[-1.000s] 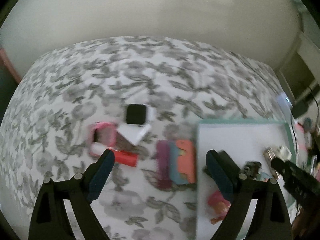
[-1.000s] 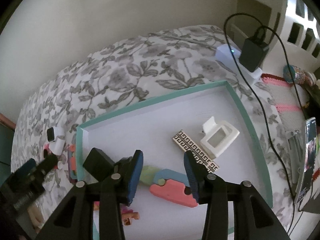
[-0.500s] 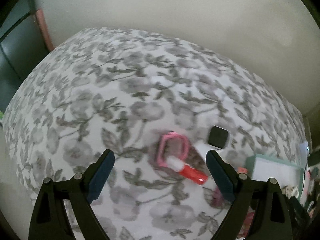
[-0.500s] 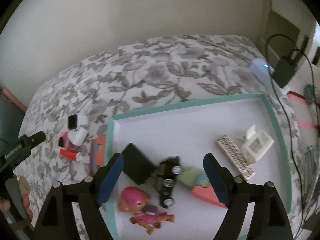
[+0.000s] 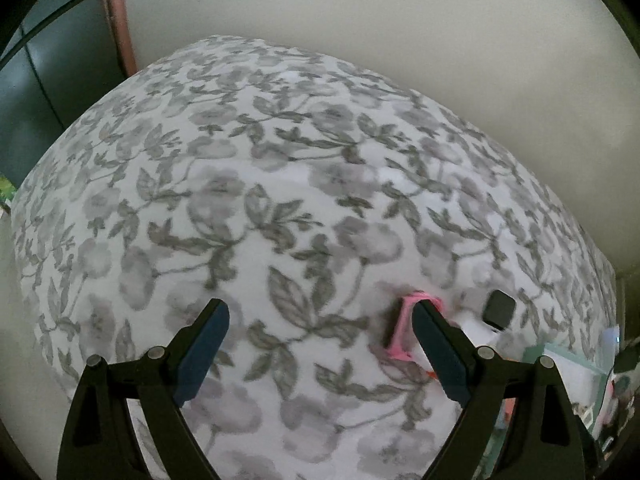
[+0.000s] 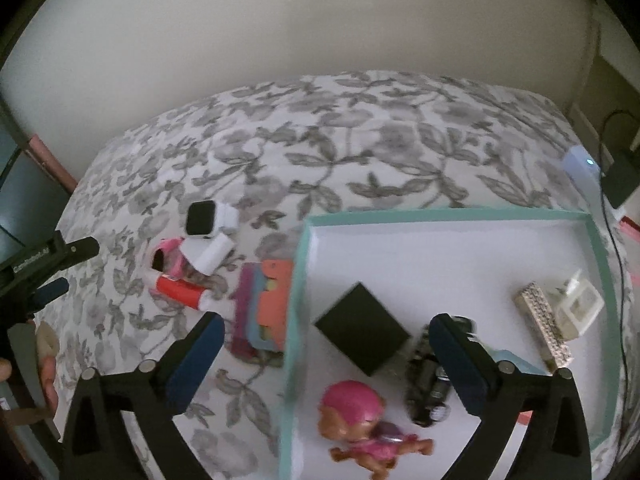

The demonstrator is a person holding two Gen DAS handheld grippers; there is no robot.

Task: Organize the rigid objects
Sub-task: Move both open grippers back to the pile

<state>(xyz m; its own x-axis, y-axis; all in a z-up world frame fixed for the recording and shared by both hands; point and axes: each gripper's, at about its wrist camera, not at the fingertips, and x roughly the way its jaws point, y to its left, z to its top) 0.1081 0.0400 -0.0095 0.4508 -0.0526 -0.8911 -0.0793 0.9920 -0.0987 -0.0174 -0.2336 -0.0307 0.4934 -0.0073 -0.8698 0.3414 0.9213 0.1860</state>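
My right gripper (image 6: 326, 320) hangs over the left part of the teal-rimmed white tray (image 6: 304, 280), its jaws opening with nothing gripped. In the tray lie a black box (image 6: 362, 334), a black toy car (image 6: 426, 384), a pink toy figure (image 6: 360, 424), a patterned bar (image 6: 544, 320) and a white holder (image 6: 578, 304). Left of the tray on the floral bedspread lie stacked foam pieces (image 6: 262, 308), a red tube (image 6: 180, 290), a pink case (image 6: 166, 260) and a smartwatch (image 6: 202, 218). My left gripper (image 5: 320, 308) stands open over bare bedspread, with the pink case (image 5: 400, 328) by its right finger.
A white device with a light (image 6: 580, 164) and a black charger with a cable (image 6: 618, 180) sit past the tray's far right corner. A wall runs behind the bed. A person's hand (image 6: 44, 360) and a dark cabinet (image 5: 48, 80) are at the left.
My right jaws have widened and the gripper has shifted left; the black toy car now lies free in the tray. My left gripper has swung left, away from the tray and the loose objects.
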